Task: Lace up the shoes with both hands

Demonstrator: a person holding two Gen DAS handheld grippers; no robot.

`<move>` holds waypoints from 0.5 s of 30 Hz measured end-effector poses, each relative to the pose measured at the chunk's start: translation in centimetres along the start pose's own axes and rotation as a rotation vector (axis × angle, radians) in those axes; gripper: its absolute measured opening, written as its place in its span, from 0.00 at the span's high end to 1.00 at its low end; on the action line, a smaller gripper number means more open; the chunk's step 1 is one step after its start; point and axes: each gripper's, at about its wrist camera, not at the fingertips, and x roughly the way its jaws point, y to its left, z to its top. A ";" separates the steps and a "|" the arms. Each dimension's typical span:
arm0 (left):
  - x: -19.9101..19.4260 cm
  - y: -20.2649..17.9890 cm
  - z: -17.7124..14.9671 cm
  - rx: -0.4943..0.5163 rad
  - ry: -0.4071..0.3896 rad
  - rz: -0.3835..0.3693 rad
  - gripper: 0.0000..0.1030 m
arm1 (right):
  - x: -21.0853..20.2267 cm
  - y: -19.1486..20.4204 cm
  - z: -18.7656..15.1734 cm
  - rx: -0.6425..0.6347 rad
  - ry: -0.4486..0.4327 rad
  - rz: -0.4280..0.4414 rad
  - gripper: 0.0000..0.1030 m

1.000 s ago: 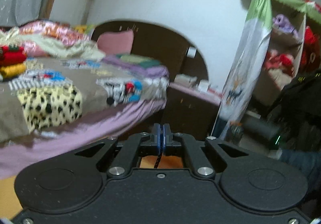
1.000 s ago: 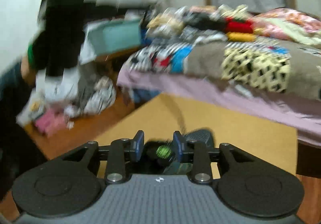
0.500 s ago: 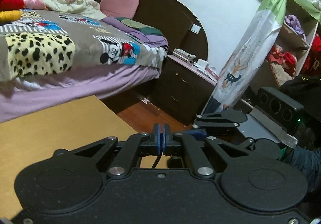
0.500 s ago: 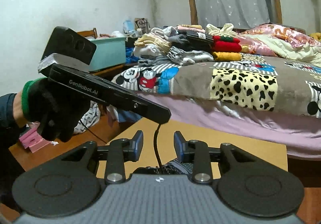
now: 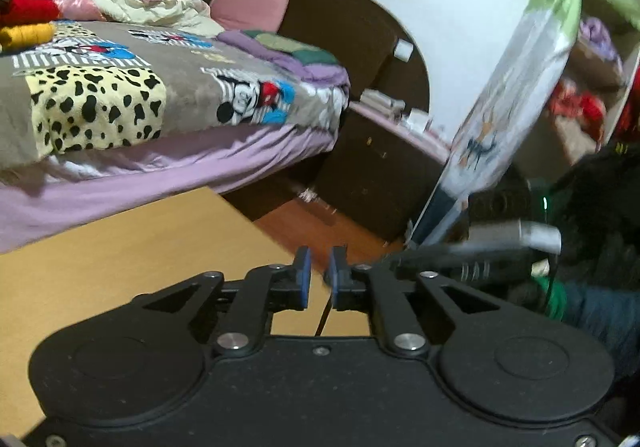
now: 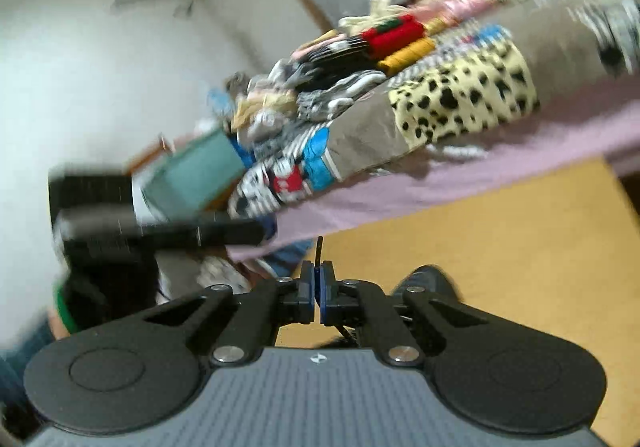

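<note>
In the left wrist view my left gripper (image 5: 319,275) has its blue pads a small way apart, and its jaws are opening. The black lace (image 5: 323,317) hangs just under the right pad, loose, not pinched. In the right wrist view my right gripper (image 6: 319,279) is shut on the black lace (image 6: 319,249), whose end sticks up above the pads. Behind the right finger, the dark shoe (image 6: 426,279) lies on the tan tabletop (image 6: 500,247), mostly hidden. The view is tilted and blurred. Each tool's black body shows in the other's view, held by a gloved hand (image 5: 556,299).
A bed with a patterned blanket (image 5: 120,95) and a lilac sheet runs along the table's far edge. Folded clothes (image 6: 380,43) are piled on it. A dark nightstand (image 5: 376,175), a leaning printed bag (image 5: 508,99) and shelves stand at the right.
My left jaws have parted from shut and let the lace go. My right jaws have shut on the lace, and that gripper has rolled and shifted sideways.
</note>
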 end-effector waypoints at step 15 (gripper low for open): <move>2.2 -0.6 -2.1 0.082 0.089 0.018 0.98 | 0.5 -2.2 -0.6 0.248 -0.040 0.158 0.92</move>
